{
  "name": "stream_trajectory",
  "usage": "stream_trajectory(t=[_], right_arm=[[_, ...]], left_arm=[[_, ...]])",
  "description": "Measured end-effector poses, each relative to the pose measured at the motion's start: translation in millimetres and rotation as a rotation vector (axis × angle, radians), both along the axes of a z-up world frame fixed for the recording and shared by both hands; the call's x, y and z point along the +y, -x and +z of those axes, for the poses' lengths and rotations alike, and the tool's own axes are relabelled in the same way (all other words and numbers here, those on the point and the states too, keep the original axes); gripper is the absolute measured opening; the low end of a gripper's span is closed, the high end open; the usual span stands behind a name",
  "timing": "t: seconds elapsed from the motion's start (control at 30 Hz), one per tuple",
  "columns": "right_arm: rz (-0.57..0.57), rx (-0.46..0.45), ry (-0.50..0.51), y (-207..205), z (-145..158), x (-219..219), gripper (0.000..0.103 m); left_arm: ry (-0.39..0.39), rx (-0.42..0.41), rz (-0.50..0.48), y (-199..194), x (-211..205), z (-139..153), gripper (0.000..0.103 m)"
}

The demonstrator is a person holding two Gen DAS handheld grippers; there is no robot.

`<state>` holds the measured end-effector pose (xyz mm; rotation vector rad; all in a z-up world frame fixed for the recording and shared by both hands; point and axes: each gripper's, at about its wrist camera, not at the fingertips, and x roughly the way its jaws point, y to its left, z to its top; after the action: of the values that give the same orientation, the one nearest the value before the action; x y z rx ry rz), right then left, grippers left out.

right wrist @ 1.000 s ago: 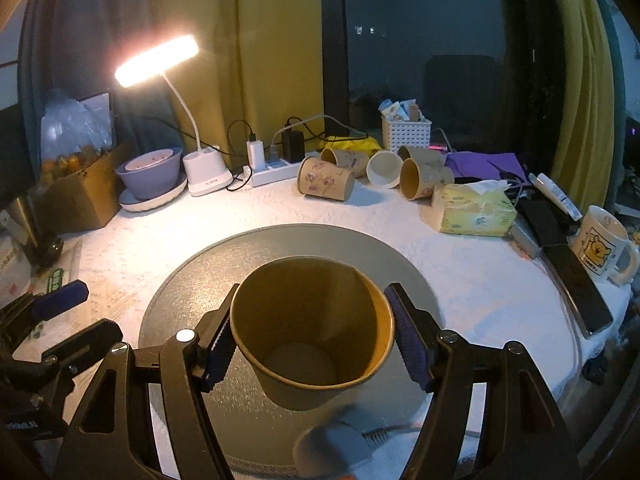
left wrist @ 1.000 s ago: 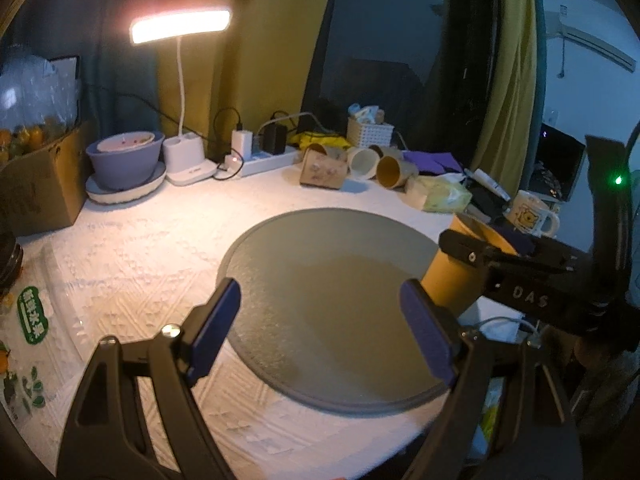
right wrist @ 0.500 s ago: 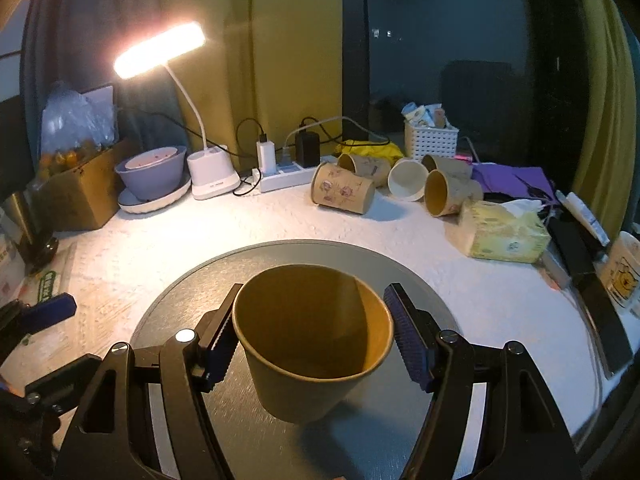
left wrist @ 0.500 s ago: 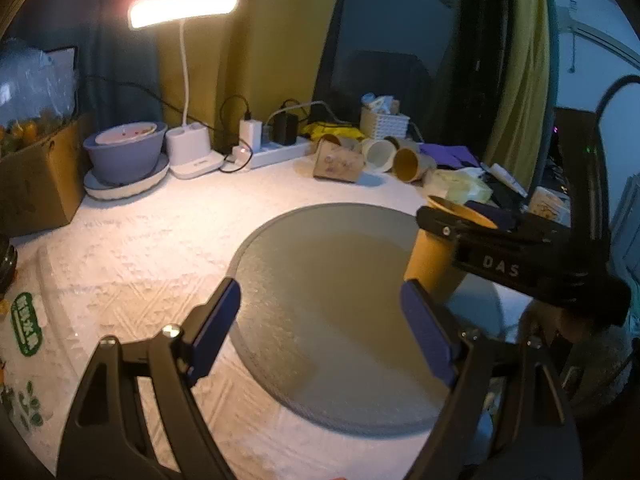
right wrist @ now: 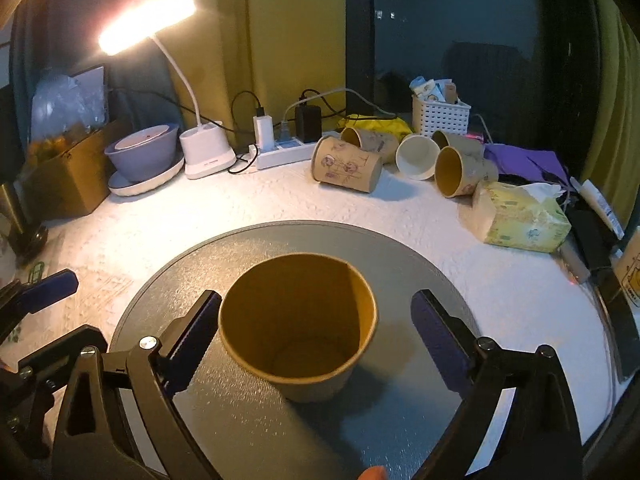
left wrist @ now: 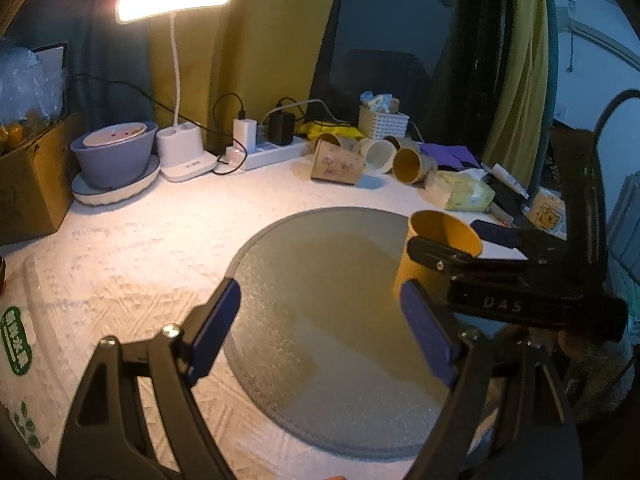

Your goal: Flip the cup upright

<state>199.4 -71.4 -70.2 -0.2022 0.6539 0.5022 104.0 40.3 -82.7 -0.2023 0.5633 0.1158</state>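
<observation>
Your cup (right wrist: 298, 326) is standing upright, mouth up, on the round gray mat (right wrist: 404, 248) in the middle of the bench (right wrist: 200, 216). Your right hand-held gripper (right wrist: 316, 330) is sitting around the cup with its fingers spread wide; the left finger (right wrist: 196, 330) is very close to the cup's side, and the right finger (right wrist: 438, 330) is well apart from it, so it is not squeezing the cup. Your left hand-held gripper (left wrist: 320, 330) is also spread wide and is holding nothing, hanging over the near side of the mat. From that side, the cup (left wrist: 438, 246) is showing near the mat's right edge. At the back of the bench, a lamp (right wrist: 148, 20) is shining, and more paper cups (right wrist: 346, 164) are lying on their sides beside a tissue pack (right wrist: 520, 218).
</observation>
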Motion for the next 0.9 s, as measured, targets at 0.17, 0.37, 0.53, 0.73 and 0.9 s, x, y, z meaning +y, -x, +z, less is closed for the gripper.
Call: stream_trajectory(t=[0.17, 0.37, 0.53, 0.73, 0.9], right_arm=[[-0.01, -0.004, -0.009, 13.4, 8.6, -9.3, 0.097], [-0.009, -0.015, -0.01, 38.4, 18.4, -22.0, 0.097], [-0.015, -0.036, -0.02, 58.7, 28.8, -34.0, 0.097], [-0.029, -0.069, -0.041, 81.7, 47.9, -52.6, 0.097], [-0.042, -0.091, -0.048, 100.4, 62.0, -66.0, 0.097]], left_arm=[[-0.015, -0.022, -0.006, 12.6, -8.0, 8.1, 0.083], [-0.032, -0.032, -0.015, 25.4, -15.7, 14.8, 0.083], [-0.048, -0.046, -0.021, 37.7, -21.5, 21.7, 0.083], [-0.059, -0.058, -0.024, 49.4, -27.2, 26.5, 0.084], [-0.072, -0.091, -0.033, 60.3, -32.0, 37.7, 0.084]])
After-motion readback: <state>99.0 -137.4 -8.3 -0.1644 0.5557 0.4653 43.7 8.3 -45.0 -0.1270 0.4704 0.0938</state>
